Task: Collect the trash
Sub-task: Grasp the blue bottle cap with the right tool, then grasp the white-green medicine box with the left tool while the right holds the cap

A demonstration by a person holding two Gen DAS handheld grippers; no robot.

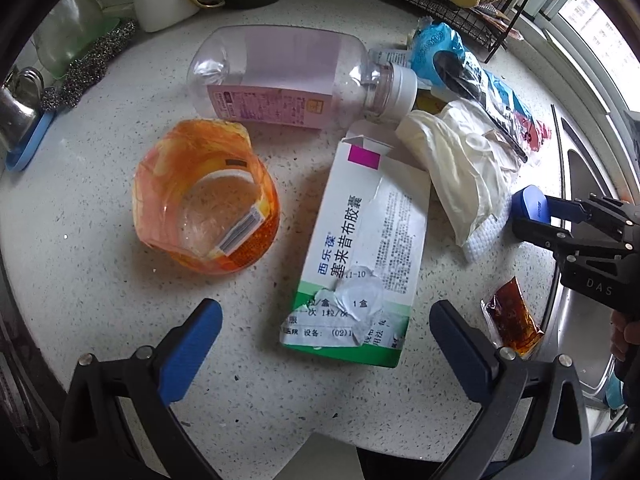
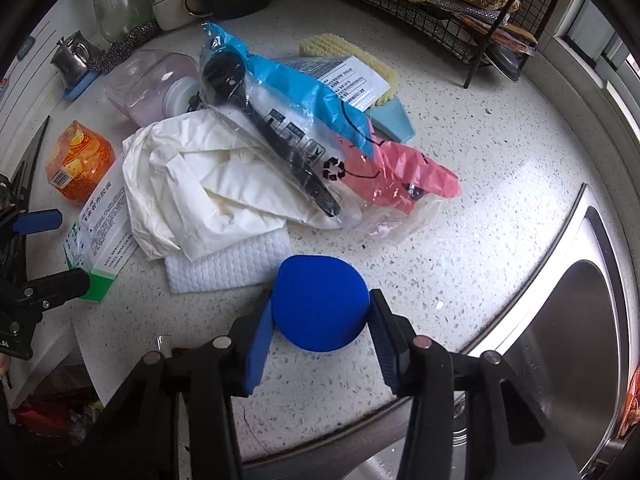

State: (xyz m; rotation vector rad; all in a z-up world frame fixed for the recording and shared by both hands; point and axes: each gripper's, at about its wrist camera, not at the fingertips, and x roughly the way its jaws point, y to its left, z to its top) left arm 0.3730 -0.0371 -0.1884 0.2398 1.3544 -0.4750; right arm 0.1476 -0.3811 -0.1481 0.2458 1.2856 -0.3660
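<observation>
Right wrist: tool [image 2: 320,322] grips round blue cap [image 2: 318,304].

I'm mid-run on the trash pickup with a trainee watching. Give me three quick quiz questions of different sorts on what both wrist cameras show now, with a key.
1. True or false: the right tongs are shut on a blue cap.
2. Multiple choice: what lies straight ahead between the open left tongs? A) sauce packet B) medicine box C) steel scourer
3. Fill in: the clear bottle with the pink label lies on its ____ on the counter.

Key: 1 true. 2 B, the medicine box; the sauce packet sits off to the right. 3 side.
</observation>
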